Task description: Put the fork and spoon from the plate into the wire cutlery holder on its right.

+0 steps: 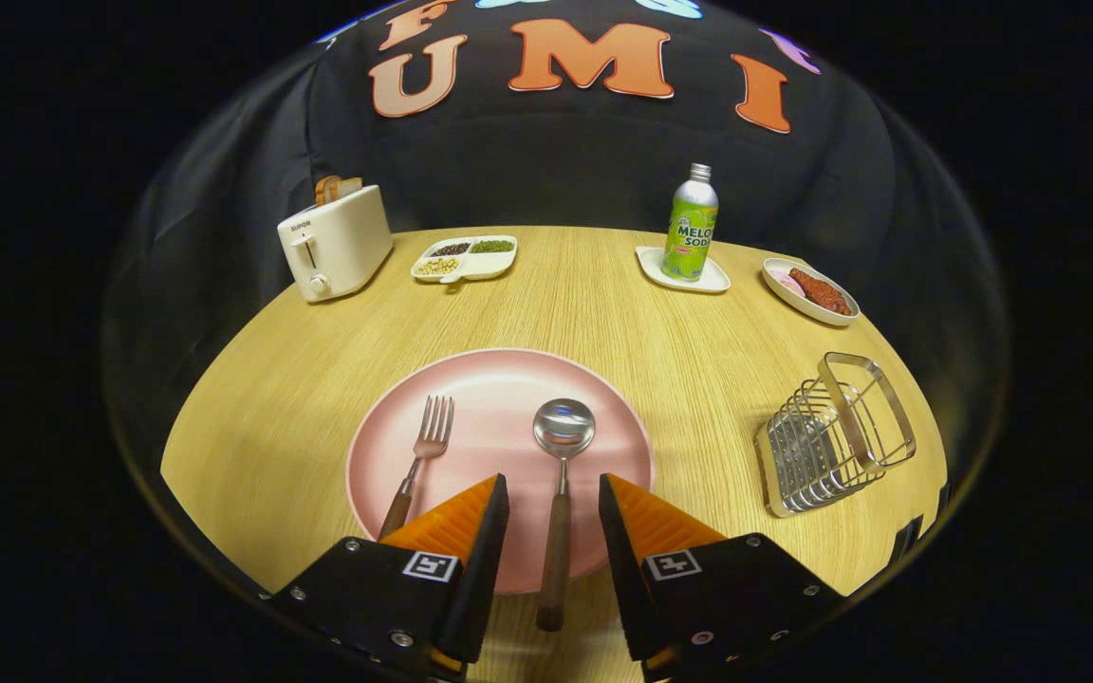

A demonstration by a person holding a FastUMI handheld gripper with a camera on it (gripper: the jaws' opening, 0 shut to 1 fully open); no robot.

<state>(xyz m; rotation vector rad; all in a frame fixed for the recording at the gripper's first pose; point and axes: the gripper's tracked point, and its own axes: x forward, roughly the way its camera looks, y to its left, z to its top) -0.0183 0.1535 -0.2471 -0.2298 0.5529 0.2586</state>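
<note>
Two utensils lie on the plate [499, 379]: spoon [558, 493] between the released gripper [554, 493] fingers, fork [418, 460] beside them. Closing high may miss the handle; holder [831, 436] stands well apart.

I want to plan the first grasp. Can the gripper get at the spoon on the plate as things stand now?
Probably yes. The gripper is open, and the spoon handle lies between its fingers with a gap on each side. Nothing covers it; the fork lies apart on the pink plate.
</note>
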